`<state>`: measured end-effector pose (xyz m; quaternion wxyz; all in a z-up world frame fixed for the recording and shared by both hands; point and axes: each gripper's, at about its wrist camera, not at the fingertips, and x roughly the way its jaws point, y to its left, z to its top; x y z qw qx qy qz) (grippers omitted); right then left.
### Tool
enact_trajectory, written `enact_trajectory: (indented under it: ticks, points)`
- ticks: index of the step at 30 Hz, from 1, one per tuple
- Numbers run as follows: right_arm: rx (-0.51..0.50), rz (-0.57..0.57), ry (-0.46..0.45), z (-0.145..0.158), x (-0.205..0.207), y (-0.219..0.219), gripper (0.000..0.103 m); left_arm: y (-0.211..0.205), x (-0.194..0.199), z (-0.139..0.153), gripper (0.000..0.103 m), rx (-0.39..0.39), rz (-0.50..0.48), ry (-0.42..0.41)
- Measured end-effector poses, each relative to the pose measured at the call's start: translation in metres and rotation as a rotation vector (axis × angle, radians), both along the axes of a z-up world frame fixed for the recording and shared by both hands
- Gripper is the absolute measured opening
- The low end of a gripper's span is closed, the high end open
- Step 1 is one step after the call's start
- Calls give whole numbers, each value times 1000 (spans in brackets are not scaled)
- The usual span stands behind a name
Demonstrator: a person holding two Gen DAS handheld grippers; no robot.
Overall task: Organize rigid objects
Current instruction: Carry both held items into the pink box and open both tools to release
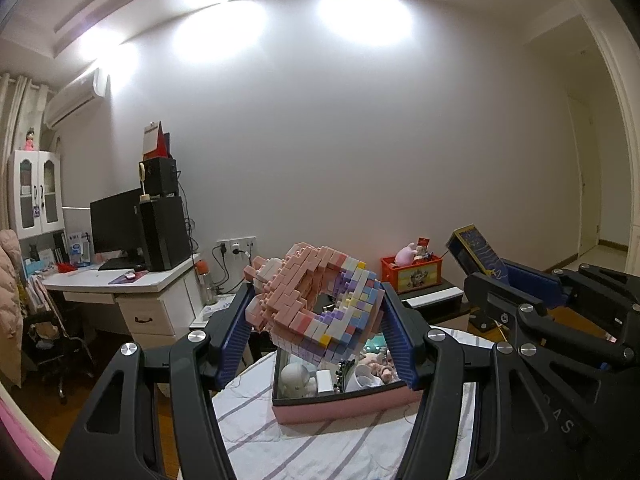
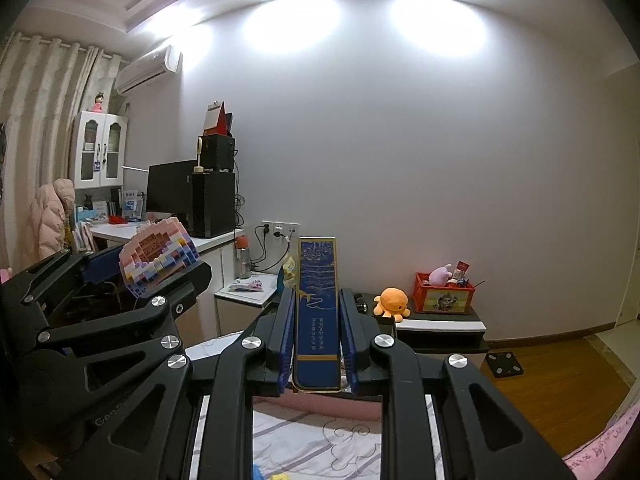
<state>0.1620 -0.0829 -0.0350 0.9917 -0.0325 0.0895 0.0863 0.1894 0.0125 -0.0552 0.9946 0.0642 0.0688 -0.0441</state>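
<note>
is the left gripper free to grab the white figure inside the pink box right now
Probably not. The left gripper is shut on the brick model, which hangs right over the pink box. The white figure lies below it; the model must go down first.

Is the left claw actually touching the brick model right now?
Touching. In the left wrist view the left claw has both blue pads pressed against opposite sides of the brick model, which hangs above the pink box.
</note>
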Motion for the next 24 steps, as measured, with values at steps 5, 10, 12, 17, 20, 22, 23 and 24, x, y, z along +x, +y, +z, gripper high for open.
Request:
enact_trajectory:
  ticks: [5, 10, 12, 17, 20, 22, 23, 24]
  points:
    - [-16, -1, 26, -9, 23, 5, 21, 0, 33, -9, 62, 13, 1, 36]
    - [-48, -3, 76, -20, 69, 4, 21, 1, 86, -27, 61, 15, -12, 110]
    - [-59, -8, 104, -29, 91, 3, 21, 0, 115, -42, 61, 10, -23, 165]
    - [-89, -10, 213, -60, 150, 2, 21, -1, 174, -76, 61, 13, -40, 294]
    - [-101, -6, 284, -83, 179, 2, 21, -4, 205, -100, 62, 16, -43, 365]
    - [-107, 4, 327, -100, 193, 1, 21, -9, 220, -111, 62, 41, -38, 396]
    - [-115, -4, 346, -107, 199, 0, 21, -12, 225, -116, 62, 57, -36, 408]
    - [-120, -6, 366, -113, 205, -1, 21, -15, 230, -122, 62, 65, -37, 419]
